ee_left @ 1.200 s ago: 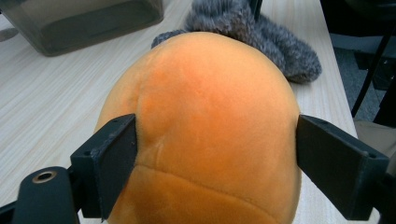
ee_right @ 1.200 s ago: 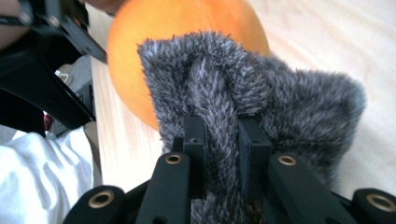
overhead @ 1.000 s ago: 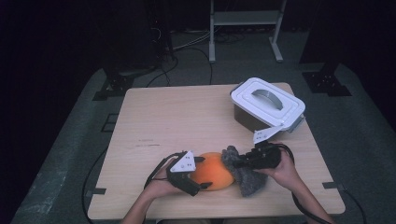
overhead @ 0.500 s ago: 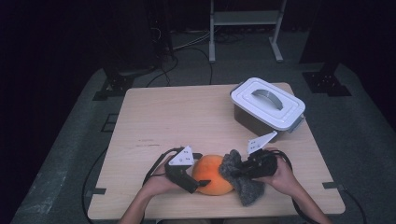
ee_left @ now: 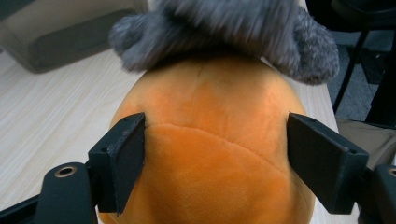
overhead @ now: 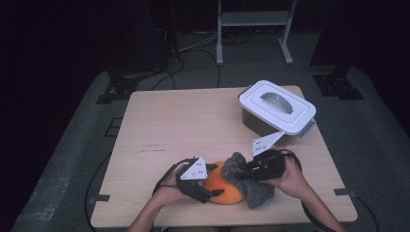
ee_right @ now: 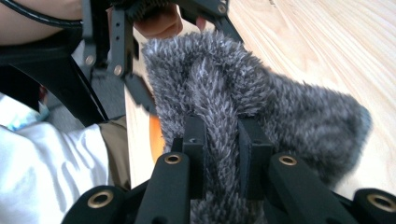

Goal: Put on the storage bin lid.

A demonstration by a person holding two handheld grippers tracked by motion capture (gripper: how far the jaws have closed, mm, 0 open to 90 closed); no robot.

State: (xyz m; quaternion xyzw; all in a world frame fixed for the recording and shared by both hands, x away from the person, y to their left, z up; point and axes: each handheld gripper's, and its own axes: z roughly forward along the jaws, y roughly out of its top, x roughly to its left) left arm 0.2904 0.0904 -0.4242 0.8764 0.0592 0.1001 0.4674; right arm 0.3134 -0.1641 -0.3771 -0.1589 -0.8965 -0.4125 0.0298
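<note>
A round orange plush (overhead: 220, 189) lies near the table's front edge, with a grey fuzzy piece (overhead: 258, 195) draped over its right side and top. My left gripper (overhead: 215, 181) is at the plush's left, and in the left gripper view its jaws press on both sides of the orange plush (ee_left: 210, 163), left gripper (ee_left: 217, 140) shut on it. From the right, my right gripper (overhead: 247, 171) holds the grey piece. In the right gripper view a fold of the grey fuzzy piece (ee_right: 280, 107) is pinched between the jaws of the right gripper (ee_right: 222, 130).
A grey bin with a white handled lid (overhead: 276, 105) stands at the table's back right. The wooden table (overhead: 183, 125) is bare at the left and middle. Cables trail off the front edge from both grippers. A metal stand (overhead: 254, 19) is on the floor behind.
Both grippers and the plush have shifted slightly toward the front edge. The grey piece has been drawn a little further left over the orange top.
</note>
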